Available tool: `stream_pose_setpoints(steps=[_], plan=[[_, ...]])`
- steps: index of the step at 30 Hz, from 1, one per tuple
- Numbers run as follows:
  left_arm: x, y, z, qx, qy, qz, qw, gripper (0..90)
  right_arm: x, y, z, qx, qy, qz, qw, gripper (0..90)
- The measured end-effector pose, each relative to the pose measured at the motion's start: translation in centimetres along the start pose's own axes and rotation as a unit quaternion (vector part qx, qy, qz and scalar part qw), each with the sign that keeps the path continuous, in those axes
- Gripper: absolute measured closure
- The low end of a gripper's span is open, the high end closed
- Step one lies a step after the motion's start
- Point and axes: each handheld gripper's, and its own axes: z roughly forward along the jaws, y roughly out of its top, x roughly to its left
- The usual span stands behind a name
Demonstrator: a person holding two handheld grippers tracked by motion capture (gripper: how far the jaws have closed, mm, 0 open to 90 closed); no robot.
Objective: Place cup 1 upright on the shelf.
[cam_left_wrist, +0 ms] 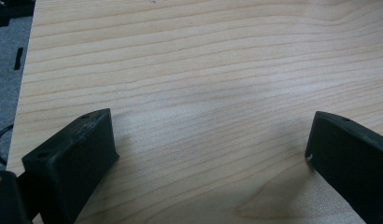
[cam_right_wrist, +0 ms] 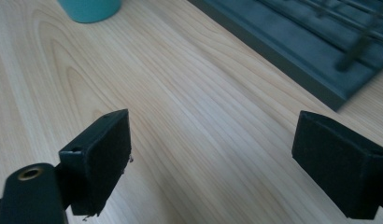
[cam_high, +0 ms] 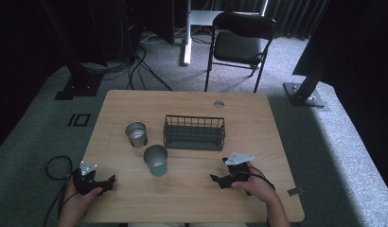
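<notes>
I hold my left tool (cam_high: pixel 108 182) low over the near left corner of the bench (cam_high: pixel 192 198), its jaws spread wide with nothing but bare wood grain between them. My right tool (cam_high: pixel 219 179) rests near the right front of the bench, jaws just as wide apart and empty, angled toward the middle. Nearest to it stands the teal cup (cam_high: pixel 156 160), upright and between my two tools, a little farther back; in the right gripper view its base (cam_right_wrist: pixel 90 9) sits at the top edge. Behind it and to its left is a metal cup (cam_high: pixel 136 134), also upright. The dark wire basket (cam_high: pixel 194 133) stands just right of both cups, apart from them.
</notes>
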Motion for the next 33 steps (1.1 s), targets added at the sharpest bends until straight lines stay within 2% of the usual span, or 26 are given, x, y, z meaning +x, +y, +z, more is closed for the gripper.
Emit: stream_pose_setpoints(steps=[14, 24, 33], plan=[[0.0, 0.0, 0.0, -0.001, 0.000, 0.000, 1.0000, 2.3, 2.2, 1.8, 2.6, 0.005, 0.031, -0.026, 0.9992, 11.6], [0.0, 0.0, 0.0, 0.000, 0.000, 0.000, 1.0000, 2.3, 4.0, 4.0, 4.6, -0.009, 0.055, -0.049, 0.9972, 11.6], [0.0, 0.0, 0.0, 0.000, 0.000, 0.000, 1.0000, 2.3, 5.0, 5.1, 5.7, -0.016, 0.064, -0.064, 0.9958, 11.6]])
